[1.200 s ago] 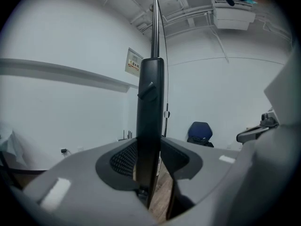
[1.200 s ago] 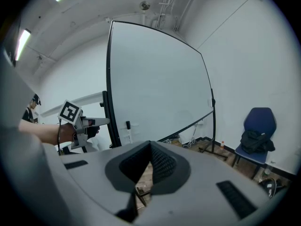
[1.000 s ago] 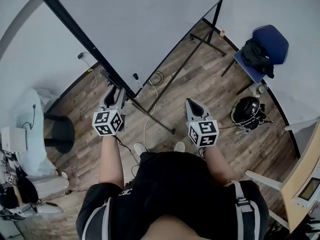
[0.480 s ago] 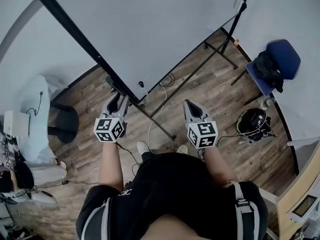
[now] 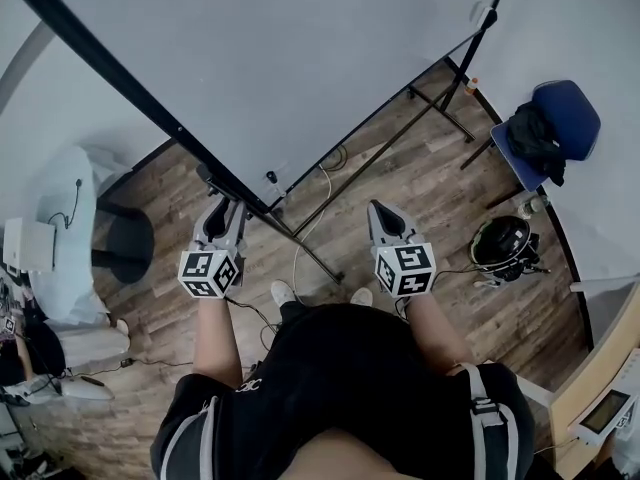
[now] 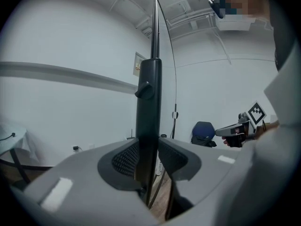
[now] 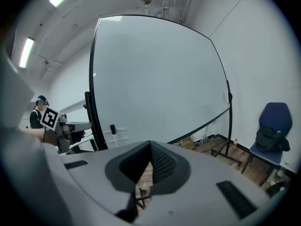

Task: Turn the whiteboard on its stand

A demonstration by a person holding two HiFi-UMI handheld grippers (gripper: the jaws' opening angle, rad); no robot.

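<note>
The big whiteboard hangs in a black frame on a black stand in front of me. My left gripper is at the frame's lower left corner. In the left gripper view the black frame bar runs up between the jaws of the left gripper, which are closing, and both pads touch it. My right gripper hovers over the floor short of the board, shut with nothing in it. The right gripper view shows the board's face.
The stand's foot bar and loose cables lie on the wood floor between my grippers. A blue chair with dark clothes and a black helmet sit at the right. A white-covered round table is at the left.
The board's framed edge has shifted left and nearer in the head view, and my left gripper has followed it slightly left. The right gripper has hardly moved.
</note>
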